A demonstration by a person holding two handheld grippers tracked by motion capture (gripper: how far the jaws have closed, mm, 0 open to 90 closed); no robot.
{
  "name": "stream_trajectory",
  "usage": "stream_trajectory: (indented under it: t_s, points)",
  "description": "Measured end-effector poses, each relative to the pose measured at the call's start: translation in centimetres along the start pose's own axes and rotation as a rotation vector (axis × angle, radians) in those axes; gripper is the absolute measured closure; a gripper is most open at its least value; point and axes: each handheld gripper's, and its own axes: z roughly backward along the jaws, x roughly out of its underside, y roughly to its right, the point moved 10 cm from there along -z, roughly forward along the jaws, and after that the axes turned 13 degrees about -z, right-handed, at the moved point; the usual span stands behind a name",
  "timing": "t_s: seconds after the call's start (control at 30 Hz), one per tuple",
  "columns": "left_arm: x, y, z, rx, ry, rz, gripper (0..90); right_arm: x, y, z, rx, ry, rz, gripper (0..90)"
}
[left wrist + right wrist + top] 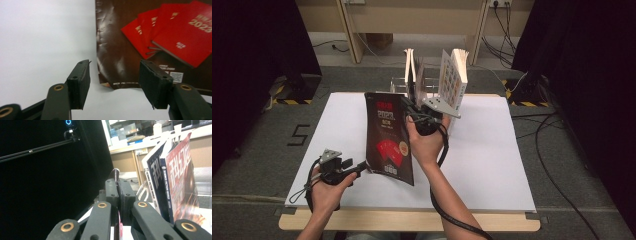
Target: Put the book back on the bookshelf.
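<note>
A dark brown book with red notebooks printed on its cover stands upright on the white board. My right gripper is shut on its upper right edge. In the right gripper view the jaws are pressed together with a thin strip of the book between them. My left gripper is low at the book's bottom left corner. Its jaws stand open, with that corner of the book just beyond the fingertips and nothing pressed between the pads.
A clear rack at the board's far edge holds several upright books, close behind my right gripper. Those books stand just right of the jaws in the right gripper view. Cables lie on the floor at the right.
</note>
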Motion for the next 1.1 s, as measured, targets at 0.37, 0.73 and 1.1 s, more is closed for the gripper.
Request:
stream_trajectory:
  t_s: [0.37,0.73,1.1]
  points:
    - [-2.7,2.2,0.8,0.029,0.079,-0.041,41.3,-1.3,-0.9,-0.4,0.006,0.052,0.008,87.8]
    - [-5.4,4.4,0.9,0.062,0.149,-0.086,41.8,-2.2,-1.3,-0.7,0.02,0.082,0.023,87.8]
    - [-8.2,8.2,0.5,0.124,0.19,-0.157,42.6,-2.4,-1.7,-1.0,0.025,0.095,0.031,87.9]
